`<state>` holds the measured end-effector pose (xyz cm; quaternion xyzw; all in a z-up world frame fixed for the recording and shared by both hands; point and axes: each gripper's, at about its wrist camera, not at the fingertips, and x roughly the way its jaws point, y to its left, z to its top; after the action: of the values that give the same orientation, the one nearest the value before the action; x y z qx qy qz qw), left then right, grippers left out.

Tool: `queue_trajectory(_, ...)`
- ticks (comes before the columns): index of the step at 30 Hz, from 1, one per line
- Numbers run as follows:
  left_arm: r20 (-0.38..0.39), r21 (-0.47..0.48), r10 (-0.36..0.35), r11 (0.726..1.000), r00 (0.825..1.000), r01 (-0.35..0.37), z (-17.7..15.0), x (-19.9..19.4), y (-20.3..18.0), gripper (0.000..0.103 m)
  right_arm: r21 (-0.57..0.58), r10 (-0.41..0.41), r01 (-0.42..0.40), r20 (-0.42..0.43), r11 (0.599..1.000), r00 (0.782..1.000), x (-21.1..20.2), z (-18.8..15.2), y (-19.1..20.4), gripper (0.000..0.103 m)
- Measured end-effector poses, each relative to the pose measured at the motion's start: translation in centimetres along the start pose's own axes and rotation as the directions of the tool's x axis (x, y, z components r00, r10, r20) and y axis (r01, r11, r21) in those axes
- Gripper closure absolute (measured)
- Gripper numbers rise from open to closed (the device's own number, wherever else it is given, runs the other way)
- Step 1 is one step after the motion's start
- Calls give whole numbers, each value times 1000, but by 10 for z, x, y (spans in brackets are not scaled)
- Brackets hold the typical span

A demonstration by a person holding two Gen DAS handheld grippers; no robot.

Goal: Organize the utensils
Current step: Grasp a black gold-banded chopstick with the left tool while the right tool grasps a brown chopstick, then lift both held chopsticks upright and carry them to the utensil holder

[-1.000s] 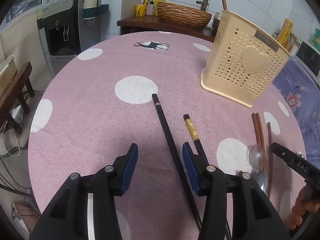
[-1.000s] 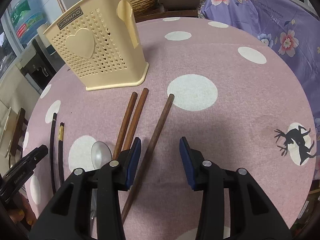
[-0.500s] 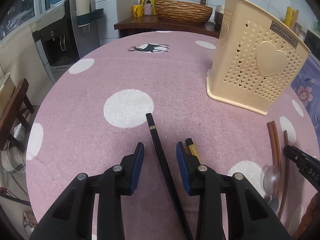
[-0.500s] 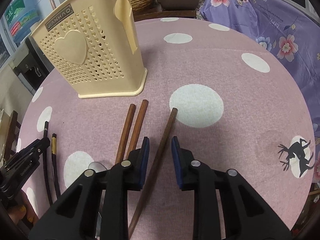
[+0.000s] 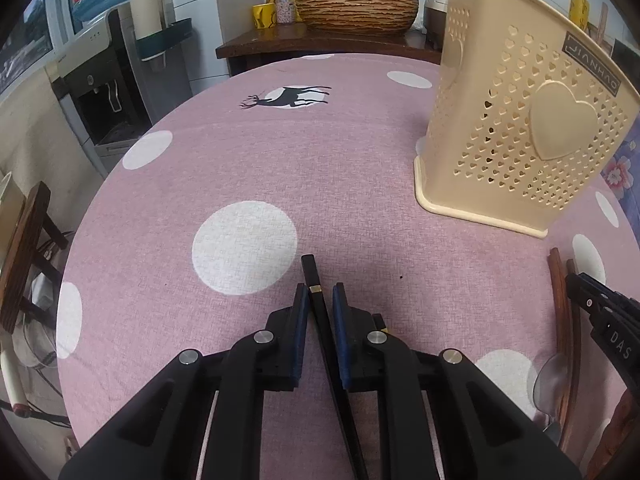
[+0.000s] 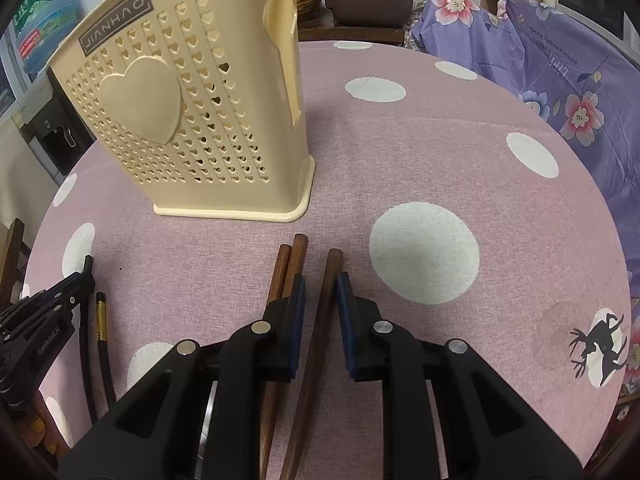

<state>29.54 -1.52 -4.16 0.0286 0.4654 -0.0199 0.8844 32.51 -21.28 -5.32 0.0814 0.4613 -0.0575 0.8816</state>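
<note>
left gripper (image 5: 320,312) has narrowed a lot vs 1 s ago: blue pads (image 5: 301,332) then sat wide w/ the black chopstick (image 5: 316,292) lying nearer the right pad; now they sit close on both sides of it, just behind its gold band. thin gaps still seem to show each side, so can't tell if it's truly pinched. chopstick tip pokes out past the fingertips, lying on the pink dotted tablecloth (image 5: 360,152). second black chopstick w/ gold band (image 6: 101,320) lies just outside the left gripper, mostly hidden in left view, clear in right view beside the first.

right gripper (image 6: 320,300) did the same: wide 1 s ago, closer at 0.5 s, now the pads flank the single brown chopstick (image 6: 332,268), right pad about touching it, slight gap on the left; firm grip not certain. the brown chopstick pair (image 6: 288,260) lies side by side just left of the left pad, running under that finger. metal spoon (image 5: 550,376) sits by the brown sticks near the right gripper in left view.

both cams have moved fwd and lower since 1 s ago: the cream utensil holder (image 6: 192,112) w/ heart cutouts looms bigger, upright on the cloth beyond the chopstick tips, not touching them. farther off: wicker basket (image 5: 356,10) on a wooden side table, water dispenser (image 5: 108,80) left, purple floral cloth (image 6: 560,80) right.
</note>
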Motion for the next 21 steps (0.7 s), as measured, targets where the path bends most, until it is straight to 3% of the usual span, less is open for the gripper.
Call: queue_trajectory(21, 25, -17, 23, 1000, 999, -22, 1, 1, -5, 94, -7, -4, 4, 28, 1000, 1000, -2, -4, 1, 93)
